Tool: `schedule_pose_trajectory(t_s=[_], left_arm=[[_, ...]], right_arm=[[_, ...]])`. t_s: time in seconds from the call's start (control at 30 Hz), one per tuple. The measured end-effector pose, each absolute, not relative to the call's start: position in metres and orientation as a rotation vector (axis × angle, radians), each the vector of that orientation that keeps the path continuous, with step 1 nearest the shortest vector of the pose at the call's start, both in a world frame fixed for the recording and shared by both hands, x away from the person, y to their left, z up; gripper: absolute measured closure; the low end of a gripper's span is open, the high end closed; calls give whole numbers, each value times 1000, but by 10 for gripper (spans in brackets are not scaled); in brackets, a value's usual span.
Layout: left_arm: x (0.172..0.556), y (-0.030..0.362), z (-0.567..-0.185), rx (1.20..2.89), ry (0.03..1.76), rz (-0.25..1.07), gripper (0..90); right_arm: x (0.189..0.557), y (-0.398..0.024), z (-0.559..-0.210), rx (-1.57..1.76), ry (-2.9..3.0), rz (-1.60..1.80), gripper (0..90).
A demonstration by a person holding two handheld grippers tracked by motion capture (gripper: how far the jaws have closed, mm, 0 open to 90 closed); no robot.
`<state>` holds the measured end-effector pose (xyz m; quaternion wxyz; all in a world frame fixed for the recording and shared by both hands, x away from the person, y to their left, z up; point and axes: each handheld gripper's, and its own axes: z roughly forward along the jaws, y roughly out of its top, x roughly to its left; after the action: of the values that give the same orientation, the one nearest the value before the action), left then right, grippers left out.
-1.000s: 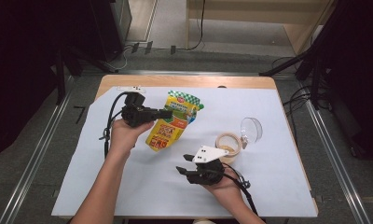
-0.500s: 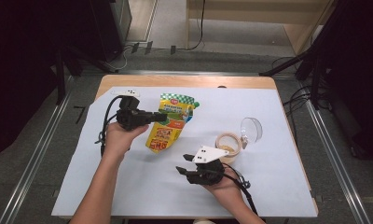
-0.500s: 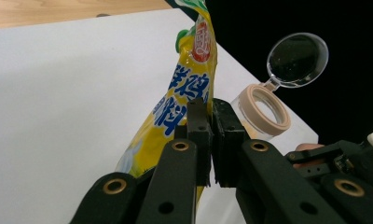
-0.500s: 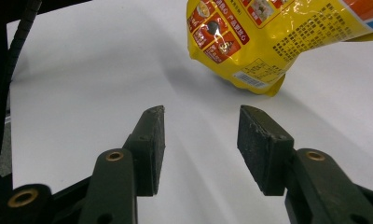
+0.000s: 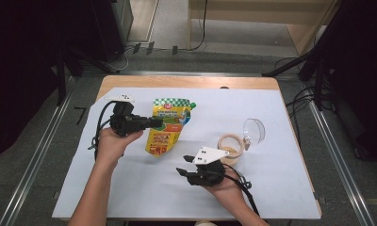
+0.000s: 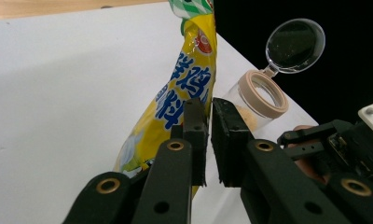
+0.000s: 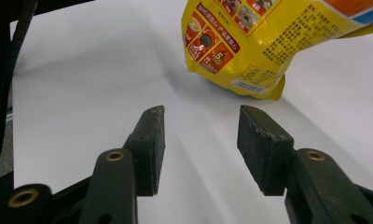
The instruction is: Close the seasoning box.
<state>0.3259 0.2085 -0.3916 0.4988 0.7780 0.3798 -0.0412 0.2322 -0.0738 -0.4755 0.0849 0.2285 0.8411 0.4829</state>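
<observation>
Left tongs [image 5: 159,123] sit at the left edge of the yellow pouch [image 5: 168,127], about mid-height. In the left gripper view the jaws stand nearly together with a thin gap, and nothing shows between the pads [image 6: 196,135]. They have just been opening a little, so my read is that this is a release of the pouch's edge, not a grip.

The pouch is on the white sheet [image 5: 130,188] covering the surface, left of centre, green-checked top pointing to the far side, bottom toward the person. In the right gripper view its bottom corner [image 7: 250,84] rests on the sheet while the body rises away, so it looks propped or slightly lifted. Can't tell whether the left tongs are touching it.

Right tongs [image 5: 181,172] are spread about halfway, nothing between them, low over the sheet and aimed toward the pouch's bottom. Probably waiting to take over the lower end.

Containers: a small clear jar [image 5: 231,146] with a beige rim, just beyond the right hand. Its hinged clear lid [image 5: 254,130] is flipped open, likely ready for filling. Something pale and crumbly shows in the bottom [image 6: 245,116]; can't tell what. The pouch top looks closed, contents not visible.
</observation>
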Motion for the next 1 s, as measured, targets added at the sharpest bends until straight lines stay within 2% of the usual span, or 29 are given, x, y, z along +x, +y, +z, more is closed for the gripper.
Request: schedule_pose_trajectory(t_s=[0.2,0.5,0.83,1.0], left_arm=[[324,208,-390,1879,907,-100,784],[322,212,-389,1895,912,-99,820],[318,219,-381,1848,891,-116,723],[314,217,-371,1871,891,-79,718]], right_arm=[[232,-73,-476,681,2514,1439,529],[232,-74,-476,680,2511,1439,529],[232,-73,-477,678,2514,1441,529],[233,-74,-476,690,2523,1442,537]])
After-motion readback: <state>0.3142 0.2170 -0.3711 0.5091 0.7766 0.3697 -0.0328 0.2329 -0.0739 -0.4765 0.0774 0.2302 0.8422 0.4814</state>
